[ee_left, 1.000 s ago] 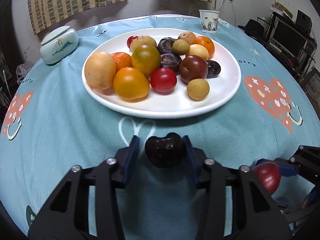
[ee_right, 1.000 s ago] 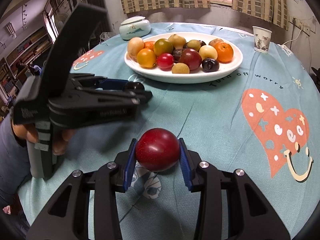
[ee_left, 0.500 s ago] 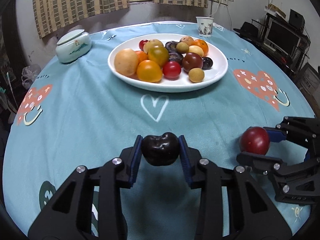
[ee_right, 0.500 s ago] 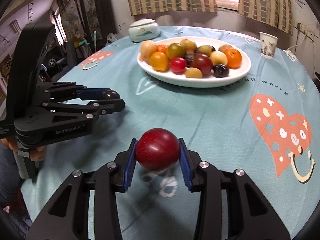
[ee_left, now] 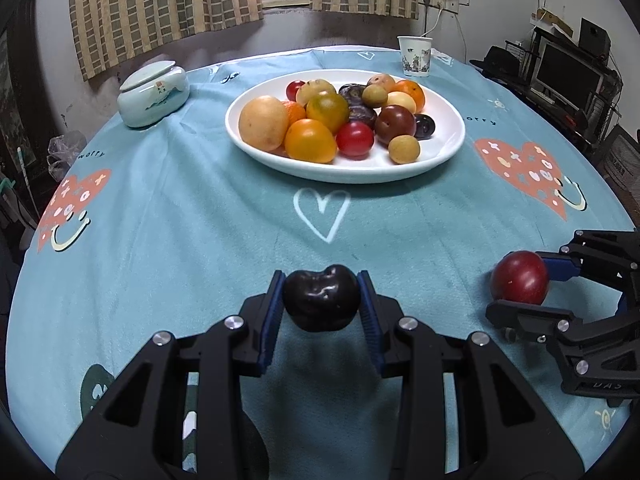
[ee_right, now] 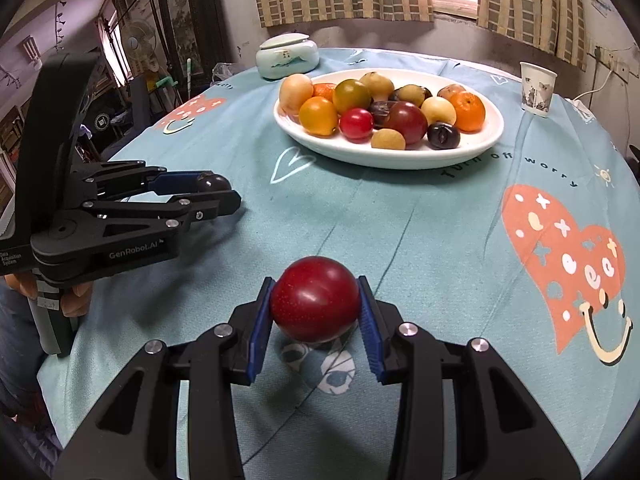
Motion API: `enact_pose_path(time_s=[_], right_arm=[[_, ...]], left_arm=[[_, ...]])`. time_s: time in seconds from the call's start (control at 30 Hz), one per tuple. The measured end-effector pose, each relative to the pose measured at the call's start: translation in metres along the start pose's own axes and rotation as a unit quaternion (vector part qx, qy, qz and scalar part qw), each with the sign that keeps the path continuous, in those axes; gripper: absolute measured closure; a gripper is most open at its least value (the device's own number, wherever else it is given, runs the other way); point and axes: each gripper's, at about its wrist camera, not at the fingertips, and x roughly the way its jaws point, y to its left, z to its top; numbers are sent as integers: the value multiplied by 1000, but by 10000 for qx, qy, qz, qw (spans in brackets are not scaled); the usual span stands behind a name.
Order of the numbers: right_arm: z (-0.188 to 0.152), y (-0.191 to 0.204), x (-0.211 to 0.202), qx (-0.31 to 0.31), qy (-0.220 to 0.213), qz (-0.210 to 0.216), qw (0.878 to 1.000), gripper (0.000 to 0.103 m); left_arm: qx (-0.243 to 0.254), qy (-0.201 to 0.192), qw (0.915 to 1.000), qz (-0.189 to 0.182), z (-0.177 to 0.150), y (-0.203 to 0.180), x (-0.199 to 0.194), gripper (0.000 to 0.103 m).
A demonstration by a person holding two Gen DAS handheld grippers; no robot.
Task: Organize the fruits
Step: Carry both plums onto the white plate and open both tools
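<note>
My left gripper (ee_left: 321, 300) is shut on a dark purple plum (ee_left: 321, 297), held just above the teal tablecloth near the table's front. My right gripper (ee_right: 315, 312) is shut on a red plum (ee_right: 315, 304), also low over the cloth. The left wrist view shows the red plum (ee_left: 519, 277) at the right in the right gripper (ee_left: 520, 280). The right wrist view shows the dark plum (ee_right: 212, 182) at the left in the left gripper (ee_right: 214, 194). A white plate (ee_left: 444, 148) with several mixed fruits sits beyond both grippers at mid table.
A pale lidded ceramic jar (ee_left: 153, 93) stands at the back left and a paper cup (ee_left: 415, 56) at the back right of the round table. A person's hand (ee_right: 74, 300) holds the left gripper's handle. Shelves and a monitor (ee_left: 568, 76) stand off to the right.
The left gripper has drawn back from the plate toward the table's front edge with the dark plum. The right gripper has stayed put with the red plum.
</note>
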Motion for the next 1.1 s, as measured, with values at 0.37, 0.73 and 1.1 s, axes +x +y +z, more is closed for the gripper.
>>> enact_pose_path(time_s=[0.37,0.73,1.1], right_arm=[[0,4,0,-57,-25,78,10000,62],[0,4,2,-52,1,75,10000,62],[9,3,-2,38,-122,23,9999,62]], left_arm=[[-3,-101,9999,23,2,1,-5,66],[26,-170,9998,41,3,0,-8,66],[-9,-357,9993,72,4,2,-18,66]])
